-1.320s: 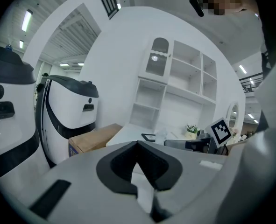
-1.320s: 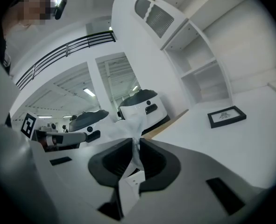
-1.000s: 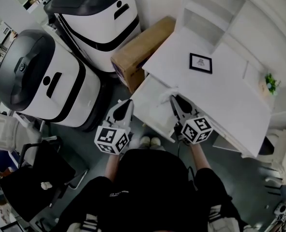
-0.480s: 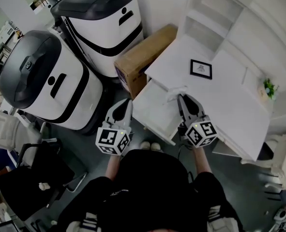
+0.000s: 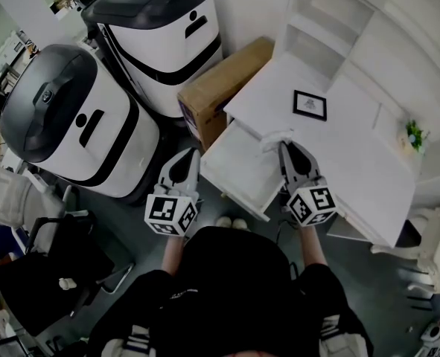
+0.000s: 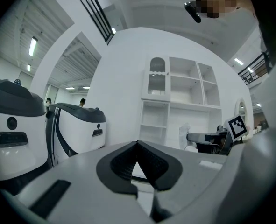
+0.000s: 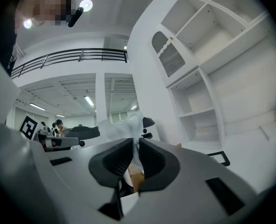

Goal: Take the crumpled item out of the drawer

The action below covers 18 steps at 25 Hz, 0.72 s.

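Right gripper (image 5: 285, 147): jaws, just narrowed further, pinch the one crumpled white item (image 5: 275, 137), its lower part hidden between the pads, above the back edge of the single open drawer (image 5: 238, 168). Left gripper (image 5: 189, 157): jaws together, empty. Beyond: two white machines (image 5: 93, 129), one cardboard box (image 5: 221, 80).

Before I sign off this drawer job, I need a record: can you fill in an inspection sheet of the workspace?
Surface: white desk, drawer pulled open.
Job's things: white crumpled item pinched in the right claw, over the drawer's back edge.
Clutter: framed picture, small plant on the desk.
Grippers: right claw just closed tighter on the item; left claw shut, empty.
Cables: nothing seen.
Surroundings: cardboard box, two white-and-black machines, white shelving.
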{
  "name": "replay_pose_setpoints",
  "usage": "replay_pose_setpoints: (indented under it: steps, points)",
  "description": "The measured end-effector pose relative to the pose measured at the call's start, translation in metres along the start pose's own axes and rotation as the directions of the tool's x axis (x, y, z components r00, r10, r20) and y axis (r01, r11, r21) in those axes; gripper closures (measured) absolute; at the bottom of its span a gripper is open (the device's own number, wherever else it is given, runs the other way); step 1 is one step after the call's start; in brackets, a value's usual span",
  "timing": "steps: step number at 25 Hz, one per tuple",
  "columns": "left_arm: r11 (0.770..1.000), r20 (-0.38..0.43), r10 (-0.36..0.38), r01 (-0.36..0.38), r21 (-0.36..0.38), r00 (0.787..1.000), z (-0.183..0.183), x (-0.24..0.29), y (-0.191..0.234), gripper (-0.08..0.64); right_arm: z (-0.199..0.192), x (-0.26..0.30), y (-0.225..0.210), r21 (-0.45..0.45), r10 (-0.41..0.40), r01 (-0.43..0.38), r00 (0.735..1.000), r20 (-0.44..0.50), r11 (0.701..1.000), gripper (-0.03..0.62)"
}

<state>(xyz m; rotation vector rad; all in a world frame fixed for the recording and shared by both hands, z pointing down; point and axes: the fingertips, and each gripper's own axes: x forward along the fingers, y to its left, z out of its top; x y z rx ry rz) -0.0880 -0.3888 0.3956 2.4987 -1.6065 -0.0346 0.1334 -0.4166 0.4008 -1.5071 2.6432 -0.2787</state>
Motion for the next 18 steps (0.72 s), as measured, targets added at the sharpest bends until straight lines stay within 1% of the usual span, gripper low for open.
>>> replay_pose_setpoints:
  steps: [18]
  points:
    - [1.000, 0.003, 0.011, -0.011, 0.018, 1.000, 0.005, 0.002, -0.003, 0.562, 0.005, -0.012, -0.016, -0.022, -0.037, 0.037, 0.999, 0.005, 0.999, 0.563]
